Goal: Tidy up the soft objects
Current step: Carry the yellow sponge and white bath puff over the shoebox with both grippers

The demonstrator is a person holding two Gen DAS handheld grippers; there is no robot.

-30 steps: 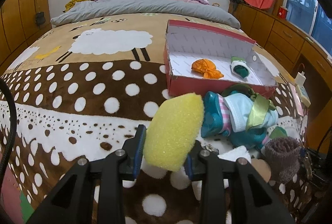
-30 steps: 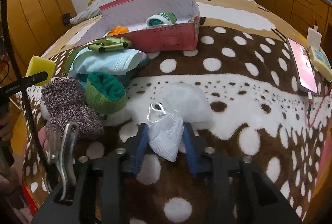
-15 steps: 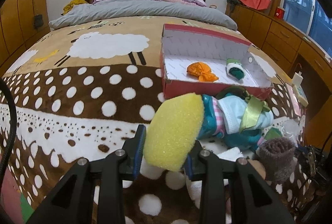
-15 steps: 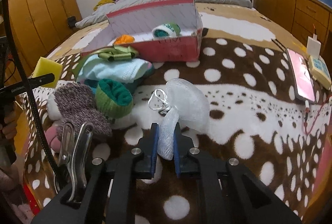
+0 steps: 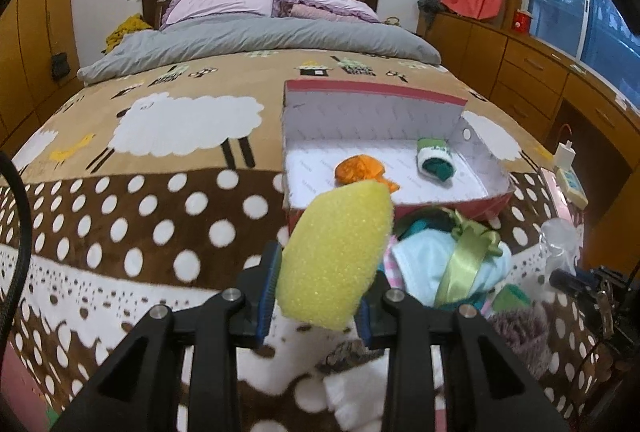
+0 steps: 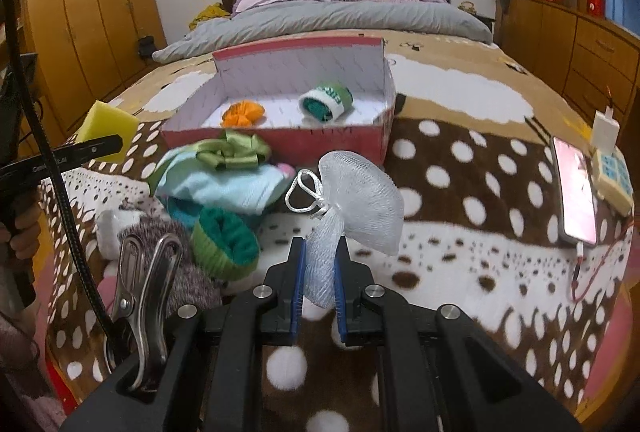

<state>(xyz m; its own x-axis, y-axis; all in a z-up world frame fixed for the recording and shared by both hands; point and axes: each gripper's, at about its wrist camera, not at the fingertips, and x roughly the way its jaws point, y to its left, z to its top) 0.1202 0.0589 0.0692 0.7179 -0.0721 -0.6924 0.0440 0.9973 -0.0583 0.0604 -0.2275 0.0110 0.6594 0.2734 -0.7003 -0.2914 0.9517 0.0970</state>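
The left gripper (image 5: 316,296) is closed on a yellow sponge (image 5: 336,252), its blue pads pressing the lower sides so the foam bulges up and forward, clear of the blanket. The right gripper (image 6: 318,292) has its jaws drawn nearly together on the tail of a white mesh bath pouf (image 6: 360,200); the ruffled body and its cord loop hang free above the fingers, off the bedspread.

Ahead of both sits the red shoebox (image 5: 400,206), open, with an orange fabric ball (image 5: 358,168) and a rolled green-and-white sock (image 5: 434,160) already lying on its white floor. Just in front of its near wall is the unsorted heap — a pale blue garment with a green ribbon (image 6: 224,184), a rolled green sock (image 6: 226,248) and a grey knitted sock (image 6: 188,264).

The step in hand looks like the carry: both items are lifted and not yet over the box. Next, each gripper needs to travel forward past the near wall, over free floor beside the two items inside, then open. The pouf, held only by its tail, may swing or snag the rim.
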